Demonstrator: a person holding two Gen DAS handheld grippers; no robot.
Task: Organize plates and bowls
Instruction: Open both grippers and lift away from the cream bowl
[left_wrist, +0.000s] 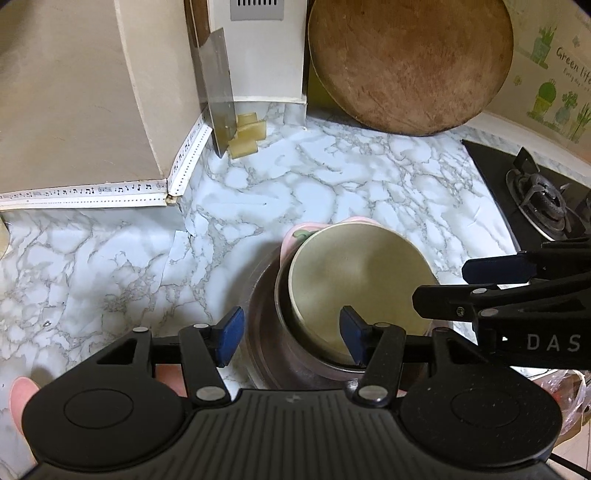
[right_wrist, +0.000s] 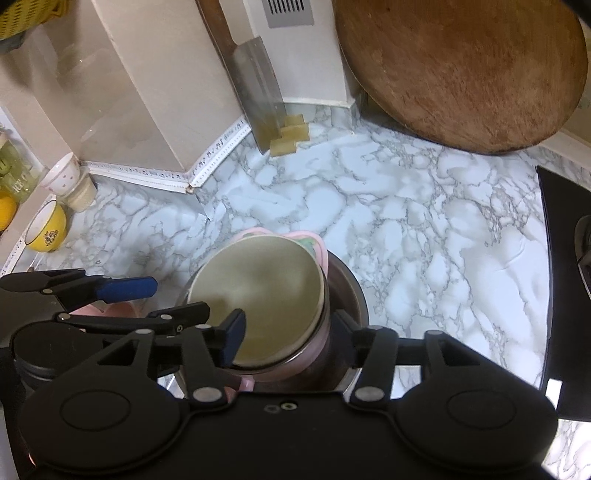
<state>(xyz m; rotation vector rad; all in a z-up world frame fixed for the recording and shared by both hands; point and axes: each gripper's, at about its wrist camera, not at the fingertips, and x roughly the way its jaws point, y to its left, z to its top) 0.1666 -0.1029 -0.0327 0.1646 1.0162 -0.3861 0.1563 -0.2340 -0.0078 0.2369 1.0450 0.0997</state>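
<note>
A stack of dishes stands on the marble counter: a pale round dish (left_wrist: 358, 280) lies tilted in a steel bowl (left_wrist: 266, 332), with a pink flowered plate (left_wrist: 295, 236) behind it. My left gripper (left_wrist: 291, 336) is open, its fingers astride the stack's near left rim. My right gripper (right_wrist: 288, 332) is open around the stack's near rim from the right side; its right finger is hidden behind the steel bowl (right_wrist: 351, 295). The pale dish (right_wrist: 258, 295) and pink plate (right_wrist: 314, 243) show there too. A yellow bowl (right_wrist: 46, 229) and a white cup (right_wrist: 61, 177) stand at far left.
A round wooden board (left_wrist: 410, 62) leans on the back wall. A cleaver (left_wrist: 218, 92) leans by a white box, with yellow blocks (left_wrist: 247, 133) at its foot. A gas stove (left_wrist: 535, 192) lies to the right. A beige wall (left_wrist: 74, 92) juts out at left.
</note>
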